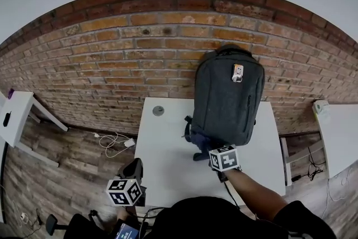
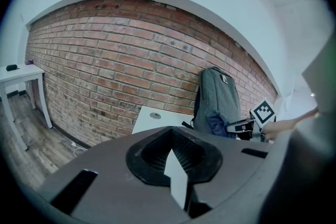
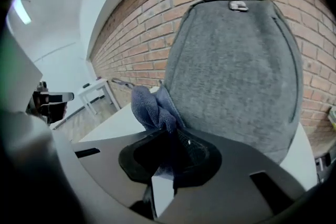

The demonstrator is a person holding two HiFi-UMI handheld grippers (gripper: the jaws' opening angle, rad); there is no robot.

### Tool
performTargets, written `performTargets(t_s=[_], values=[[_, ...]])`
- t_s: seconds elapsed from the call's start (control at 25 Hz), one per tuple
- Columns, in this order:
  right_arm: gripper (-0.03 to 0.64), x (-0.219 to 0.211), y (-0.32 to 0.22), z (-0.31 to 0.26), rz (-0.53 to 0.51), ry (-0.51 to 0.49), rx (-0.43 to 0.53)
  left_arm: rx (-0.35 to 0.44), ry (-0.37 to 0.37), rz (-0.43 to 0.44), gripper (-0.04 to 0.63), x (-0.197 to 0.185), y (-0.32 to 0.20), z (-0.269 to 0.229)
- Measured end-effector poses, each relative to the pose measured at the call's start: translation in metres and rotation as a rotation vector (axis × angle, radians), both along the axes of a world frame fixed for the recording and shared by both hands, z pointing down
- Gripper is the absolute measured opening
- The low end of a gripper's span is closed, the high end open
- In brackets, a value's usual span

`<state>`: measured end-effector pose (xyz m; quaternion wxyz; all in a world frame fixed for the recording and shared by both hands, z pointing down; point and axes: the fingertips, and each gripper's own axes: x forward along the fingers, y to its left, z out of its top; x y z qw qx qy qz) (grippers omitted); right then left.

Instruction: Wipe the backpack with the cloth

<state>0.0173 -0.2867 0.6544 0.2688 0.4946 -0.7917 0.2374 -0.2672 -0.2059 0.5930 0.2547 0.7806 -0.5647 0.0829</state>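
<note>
A grey backpack [image 1: 229, 98] [image 2: 218, 102] [image 3: 236, 60] stands upright on the white table [image 1: 168, 165], leaning on the brick wall. My right gripper [image 1: 210, 149] [image 3: 168, 165] is shut on a blue cloth [image 1: 199, 141] [image 2: 216, 126] [image 3: 152, 107]. The cloth is bunched against the backpack's lower left front, just above the tabletop. My left gripper [image 1: 134, 173] [image 2: 176, 170] hangs low off the table's front left corner, well away from the backpack. Its jaws are together with nothing between them.
A small round grey disc [image 1: 158, 111] lies on the table near the wall. White side tables stand at the far left [image 1: 14, 115] and far right [image 1: 335, 137]. Cables [image 1: 114, 141] lie on the wooden floor to the table's left.
</note>
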Motion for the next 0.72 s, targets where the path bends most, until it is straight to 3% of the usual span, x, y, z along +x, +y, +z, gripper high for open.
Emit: performTargets(t_s=[0.24, 0.44, 0.72], values=[[0.035, 0.091, 0.016, -0.005, 0.202, 0.006, 0.031, -0.003, 0.001, 0.025, -0.003, 0.006, -0.005, 0.000], [0.035, 0.157, 0.018, -0.048, 0.372, -0.046, 0.117, -0.011, 0.002, 0.030, -0.003, 0.008, -0.006, 0.001], [0.035, 0.185, -0.004, -0.140, 0.422, -0.111, 0.325, -0.017, 0.007, 0.046, -0.003, 0.017, -0.006, 0.004]])
